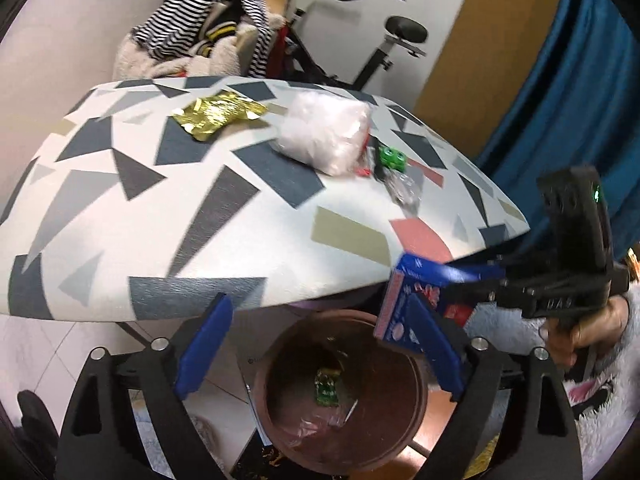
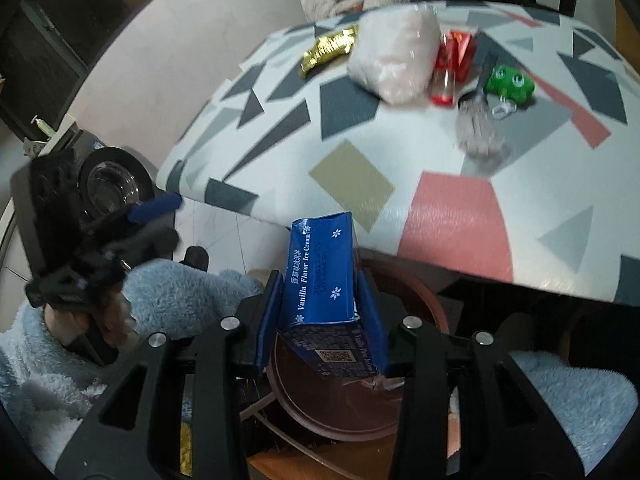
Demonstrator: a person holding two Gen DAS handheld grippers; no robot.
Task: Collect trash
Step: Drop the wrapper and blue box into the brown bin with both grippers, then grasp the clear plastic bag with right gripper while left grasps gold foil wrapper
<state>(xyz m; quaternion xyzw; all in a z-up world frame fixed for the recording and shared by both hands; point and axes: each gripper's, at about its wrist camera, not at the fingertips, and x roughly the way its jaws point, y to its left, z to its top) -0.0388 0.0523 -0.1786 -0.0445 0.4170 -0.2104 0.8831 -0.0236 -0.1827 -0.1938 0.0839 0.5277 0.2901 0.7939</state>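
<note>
Progress looks like roughly the middle of the job, going by what's lying around. Down in the brown bin (image 1: 340,392) under the near edge of the worktop (image 1: 224,216) there's already a small green wrapper (image 1: 327,389) and some clear plastic film (image 1: 316,424), so a bit of trash seems to be in. The left tool (image 1: 320,348) hangs right over the bin with its blue fingers spread wide and nothing between them, so I'd guess it's done with its piece. The right tool (image 2: 322,316) is clamped on a blue ice cream box (image 2: 324,280), pads pressing both sides, and it's holding it above the bin rim (image 2: 432,304) just off the worktop edge, not dropped yet. That one's the step in hand, I reckon. Still left on the worktop: a gold wrapper (image 1: 218,116) at the far side, a white plastic bag (image 1: 324,136) beside it, a red packet (image 2: 454,60) touching the bag, and a crumpled clear wrapper (image 1: 404,188) nearer the right edge. There's also a green frog toy (image 2: 508,82) close to those, and I can't tell if that counts as trash, so maybe it stays.
</note>
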